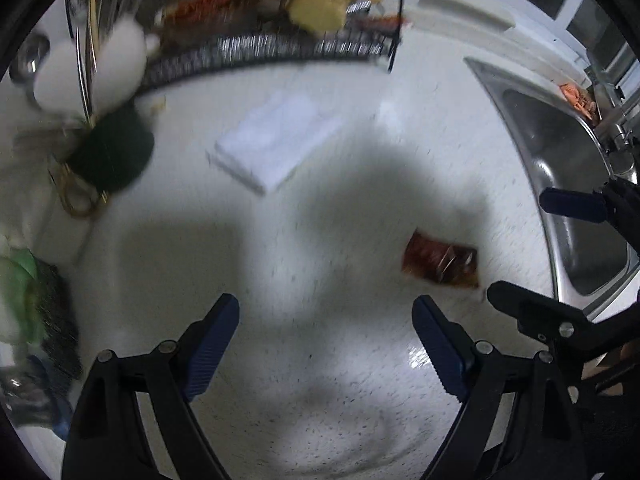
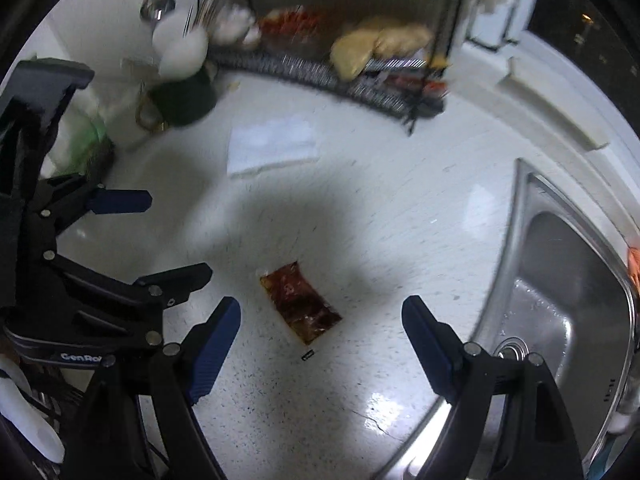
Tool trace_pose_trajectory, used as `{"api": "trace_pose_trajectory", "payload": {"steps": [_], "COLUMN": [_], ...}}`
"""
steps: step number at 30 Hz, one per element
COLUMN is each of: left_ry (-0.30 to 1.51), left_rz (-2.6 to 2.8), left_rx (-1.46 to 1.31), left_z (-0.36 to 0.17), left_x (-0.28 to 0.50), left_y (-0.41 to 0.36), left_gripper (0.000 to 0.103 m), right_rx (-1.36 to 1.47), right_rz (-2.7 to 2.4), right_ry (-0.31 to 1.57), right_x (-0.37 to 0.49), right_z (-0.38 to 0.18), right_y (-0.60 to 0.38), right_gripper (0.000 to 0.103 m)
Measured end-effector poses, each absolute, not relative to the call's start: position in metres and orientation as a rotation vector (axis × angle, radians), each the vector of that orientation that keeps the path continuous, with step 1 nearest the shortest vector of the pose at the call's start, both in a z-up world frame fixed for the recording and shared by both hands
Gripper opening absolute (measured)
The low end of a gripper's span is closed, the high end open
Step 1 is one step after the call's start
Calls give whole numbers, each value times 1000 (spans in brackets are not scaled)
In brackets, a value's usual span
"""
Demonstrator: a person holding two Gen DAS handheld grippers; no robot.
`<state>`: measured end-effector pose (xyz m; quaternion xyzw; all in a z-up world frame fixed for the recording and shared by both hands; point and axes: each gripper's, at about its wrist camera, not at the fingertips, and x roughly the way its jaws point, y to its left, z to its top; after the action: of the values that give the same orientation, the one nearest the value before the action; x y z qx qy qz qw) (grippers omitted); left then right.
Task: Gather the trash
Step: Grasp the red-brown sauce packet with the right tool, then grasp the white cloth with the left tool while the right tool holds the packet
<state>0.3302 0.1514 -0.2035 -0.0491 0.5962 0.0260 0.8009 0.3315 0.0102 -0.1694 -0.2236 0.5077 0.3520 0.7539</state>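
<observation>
One white speckled desk under both my hands. Steel sink set into it at right. Folded white cloth farther back. My right hand-held gripper spread wide, empty, above brown sauce packet lying flat on desk. My left hand-held gripper likewise released, empty; packet just beyond its right finger.

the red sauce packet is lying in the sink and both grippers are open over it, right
Not quite. The red sauce packet lies on the white countertop, beside the sink, not in it, as the right wrist view shows. Both the right gripper and left gripper are open.
</observation>
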Motion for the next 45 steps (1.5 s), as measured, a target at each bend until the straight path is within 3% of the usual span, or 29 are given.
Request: {"api": "trace_pose_trajectory", "payload": {"steps": [16,20,22,23,30,33,45], "left_ry": [1325,1320,1320,1321,1324,1315,1265], "left_rz": [99,88,87,86,76,80,77], "left_rx": [-121,-114,-111,-107,-92,-98,-215], "left_z": [-239,-238,-240,-240,-241,-234,-210], "left_x": [317,315,317,316,303,303,334], "left_y": [173,173,174,174,165,161,153], "left_gripper": [87,87,87,87,87,87,87], "right_rx": [-629,-655,-676,-699,-704,-662,-509], "right_rz": [888,886,880,873,904,909,836], "right_ry": [1234,1217,1201,1184,1175,1194,1150], "right_x": [337,335,333,331,322,321,340], "right_z": [-223,-226,-225,-224,-220,-219,-184], "right_y": [47,46,47,47,45,42,43], "right_gripper": [81,72,62,51,18,12,12]}}
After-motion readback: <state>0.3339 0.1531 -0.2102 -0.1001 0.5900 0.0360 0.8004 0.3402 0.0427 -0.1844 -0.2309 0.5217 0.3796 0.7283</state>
